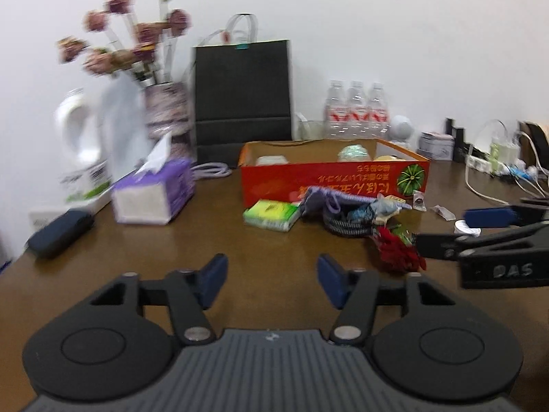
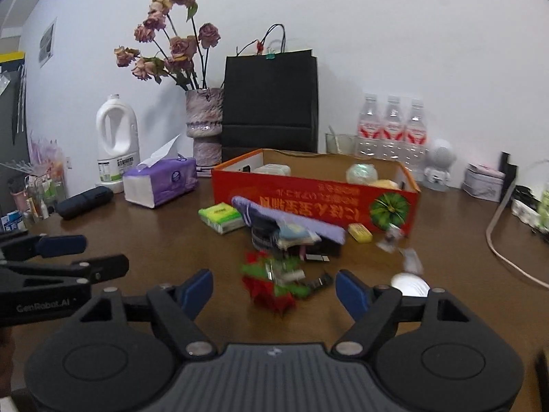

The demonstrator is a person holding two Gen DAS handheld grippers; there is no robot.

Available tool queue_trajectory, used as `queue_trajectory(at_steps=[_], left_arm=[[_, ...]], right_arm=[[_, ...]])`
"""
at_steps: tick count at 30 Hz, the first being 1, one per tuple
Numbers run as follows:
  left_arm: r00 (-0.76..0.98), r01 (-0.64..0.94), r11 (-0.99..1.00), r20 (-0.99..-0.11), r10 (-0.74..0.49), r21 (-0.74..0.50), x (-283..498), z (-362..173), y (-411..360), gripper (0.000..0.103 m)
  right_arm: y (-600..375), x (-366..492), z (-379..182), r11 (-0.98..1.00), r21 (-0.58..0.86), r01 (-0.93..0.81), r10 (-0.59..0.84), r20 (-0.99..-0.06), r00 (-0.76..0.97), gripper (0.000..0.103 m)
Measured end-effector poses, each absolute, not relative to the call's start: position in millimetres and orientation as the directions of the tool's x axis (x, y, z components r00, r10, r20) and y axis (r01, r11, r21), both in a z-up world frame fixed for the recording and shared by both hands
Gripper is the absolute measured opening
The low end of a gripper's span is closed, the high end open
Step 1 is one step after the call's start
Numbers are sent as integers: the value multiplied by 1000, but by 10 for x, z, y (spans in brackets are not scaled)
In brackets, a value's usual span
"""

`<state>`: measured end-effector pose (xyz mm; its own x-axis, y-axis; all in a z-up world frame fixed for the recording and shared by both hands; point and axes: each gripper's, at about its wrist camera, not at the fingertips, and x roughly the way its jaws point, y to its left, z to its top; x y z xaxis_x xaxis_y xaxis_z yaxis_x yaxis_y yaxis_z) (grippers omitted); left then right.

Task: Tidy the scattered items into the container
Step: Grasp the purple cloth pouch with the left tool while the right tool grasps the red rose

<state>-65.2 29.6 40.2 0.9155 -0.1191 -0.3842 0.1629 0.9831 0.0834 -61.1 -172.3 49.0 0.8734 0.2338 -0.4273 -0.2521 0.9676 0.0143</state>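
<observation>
At the bottom of the right wrist view, the right gripper (image 2: 273,292) stands spread with nothing between its blue pads, and the red-and-green ornament (image 2: 271,283) lies on the table (image 2: 144,250) just ahead of the gap, at lower centre, not touched. My worry is this: the ornament looks soft and ragged, and a small dark clip or connector lies right beside it, so a close made from this angle could catch only a frond, or drag the neighbour along. Just above, mid-frame, sits the heap of a purple cloth (image 2: 295,221), a green tissue pack (image 2: 221,218), a yellow bar (image 2: 360,232) and small wrappers (image 2: 389,238), all hard against the front wall of the orange box (image 2: 308,202), which already holds a few things; a careless sweep could push the box back. In the left wrist view, the left gripper (image 1: 272,279) at the bottom is likewise parted and empty over bare table, with the heap well ahead at centre right. Both claws point toward the same heap and stand near one another, so they might collide if both reach in together.
</observation>
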Motion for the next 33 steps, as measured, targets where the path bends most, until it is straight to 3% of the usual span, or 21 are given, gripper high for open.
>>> queue_trajectory(at_steps=[3, 5, 6, 12, 17, 21, 24, 28, 33], left_arm=[[901, 282, 951, -374, -218, 125, -231, 497, 245, 61], [876, 369, 917, -388, -286, 155, 47, 546, 146, 68], [857, 418, 891, -402, -322, 178, 193, 563, 67, 69], [770, 593, 727, -507, -388, 346, 740, 483, -432, 61], [687, 692, 609, -614, -389, 389, 925, 369, -513, 59], [684, 677, 625, -647, -338, 389, 1055, 339, -495, 18], [704, 644, 674, -627, -335, 363, 1045, 438, -440, 8], [769, 553, 798, -515, -379, 239, 788, 761, -207, 8], [854, 387, 917, -413, -317, 96, 219, 1049, 149, 8]], right_arm=[[-1686, -303, 443, 962, 34, -271, 255, -466, 847, 68], [-1664, -151, 384, 958, 54, -283, 270, -509, 817, 43], [-1666, -104, 351, 953, 75, -292, 287, -524, 802, 38], [-1683, -131, 321, 946, 80, -315, 308, -523, 794, 32], [-1681, -163, 335, 940, 68, -334, 319, -522, 791, 31], [-1696, -166, 319, 939, 86, -334, 329, -513, 792, 31], [-1731, -184, 342, 939, 108, -326, 334, -501, 798, 24], [-1774, -221, 341, 942, 122, -313, 331, -493, 805, 21], [-1719, -349, 376, 948, 105, -300, 312, -484, 817, 19]])
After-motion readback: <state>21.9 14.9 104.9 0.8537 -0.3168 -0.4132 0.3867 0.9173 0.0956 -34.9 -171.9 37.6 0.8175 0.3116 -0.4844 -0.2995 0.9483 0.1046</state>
